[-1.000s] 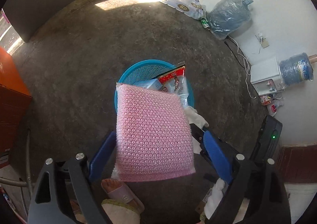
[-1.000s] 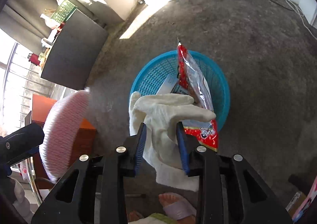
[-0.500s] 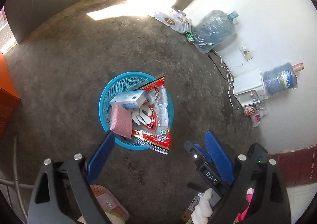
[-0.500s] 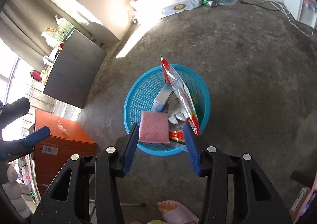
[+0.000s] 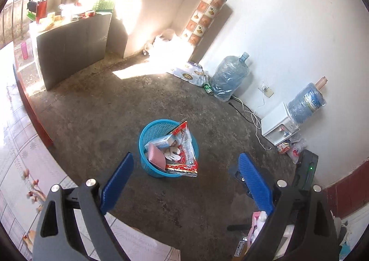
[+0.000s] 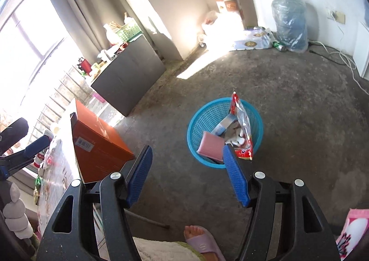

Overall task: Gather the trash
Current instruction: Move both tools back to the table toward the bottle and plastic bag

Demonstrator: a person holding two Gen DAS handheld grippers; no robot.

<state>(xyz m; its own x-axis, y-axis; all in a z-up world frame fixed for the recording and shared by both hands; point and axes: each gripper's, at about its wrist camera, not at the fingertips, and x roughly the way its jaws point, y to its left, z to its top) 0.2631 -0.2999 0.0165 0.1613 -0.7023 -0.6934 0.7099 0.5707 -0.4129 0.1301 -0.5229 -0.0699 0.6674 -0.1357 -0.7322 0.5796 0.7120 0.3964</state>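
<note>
A blue plastic basket (image 5: 151, 133) (image 6: 203, 120) stands on the concrete floor. In it lie a pink sponge (image 5: 155, 157) (image 6: 211, 145), a white glove (image 5: 172, 153), a pale blue box (image 5: 162, 141) (image 6: 224, 124) and a red snack wrapper (image 5: 186, 152) (image 6: 242, 131) that sticks out over the rim. My left gripper (image 5: 184, 180) is open and empty, raised above and behind the basket. My right gripper (image 6: 188, 173) is open and empty, also raised behind the basket.
An orange box (image 6: 96, 141) sits left of the basket. A dark cabinet (image 5: 73, 46) stands at the back. Water jugs (image 5: 230, 76), a white dispenser (image 5: 279, 122) with cables, and packs (image 5: 191, 73) line the wall. A slippered foot (image 6: 203, 242) is below.
The sponge and the glove left my grippers and now lie in the basket. Both grippers have opened and pulled up and back from the basket.
</note>
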